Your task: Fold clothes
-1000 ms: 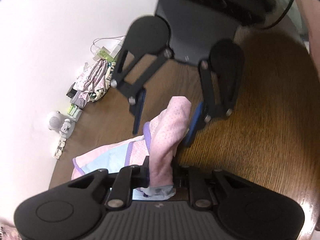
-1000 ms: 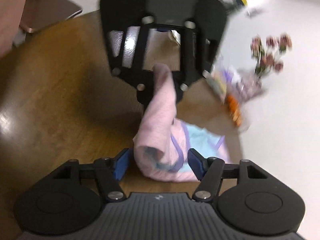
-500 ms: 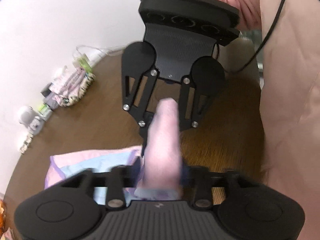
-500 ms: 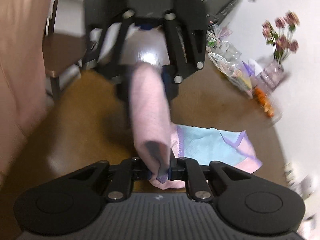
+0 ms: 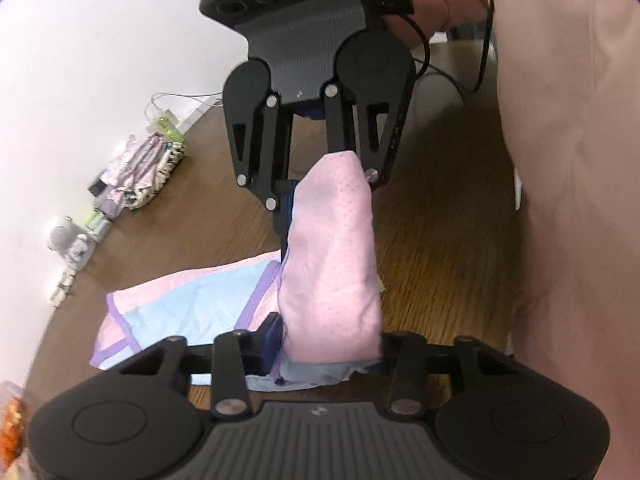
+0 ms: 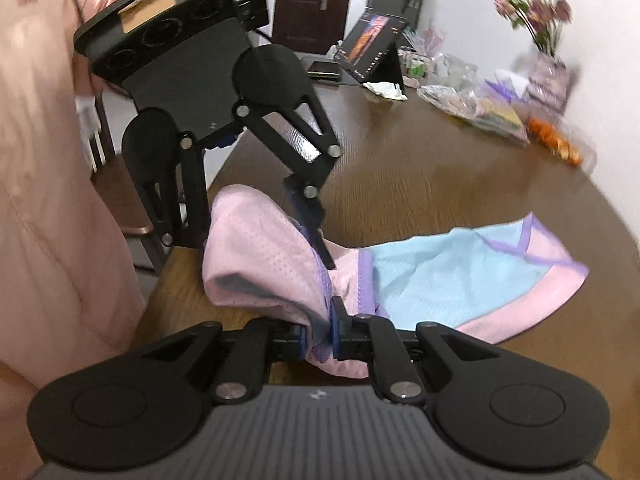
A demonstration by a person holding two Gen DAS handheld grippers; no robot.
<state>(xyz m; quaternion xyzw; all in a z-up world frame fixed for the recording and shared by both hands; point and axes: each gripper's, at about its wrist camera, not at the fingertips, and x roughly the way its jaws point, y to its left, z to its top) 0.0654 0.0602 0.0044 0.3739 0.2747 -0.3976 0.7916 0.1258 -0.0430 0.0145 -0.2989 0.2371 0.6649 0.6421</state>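
Beyond the two facing grippers, clutter lines the far rim of the wooden table (image 6: 440,168): crinkled plastic bags (image 6: 460,96), a vase of flowers (image 6: 536,4), a propped tablet (image 6: 372,44) and, on the other side, a patterned pouch (image 5: 140,172) and a small white figure (image 5: 64,236). A pink-clad person's sleeve (image 5: 580,160) crowds one side, with a chair (image 6: 124,196) behind. The brown grained surface under and beside the jaws lies bare. The garment (image 6: 460,276), thin perforated mesh in pink and pale blue with purple trim, lies partly flat on the table, its pink end lifted in a bunched band between the grippers. The right gripper (image 6: 318,336) has its jaws pinched tight on that end; the left gripper (image 5: 328,344) has jaws closing, fabric between them.
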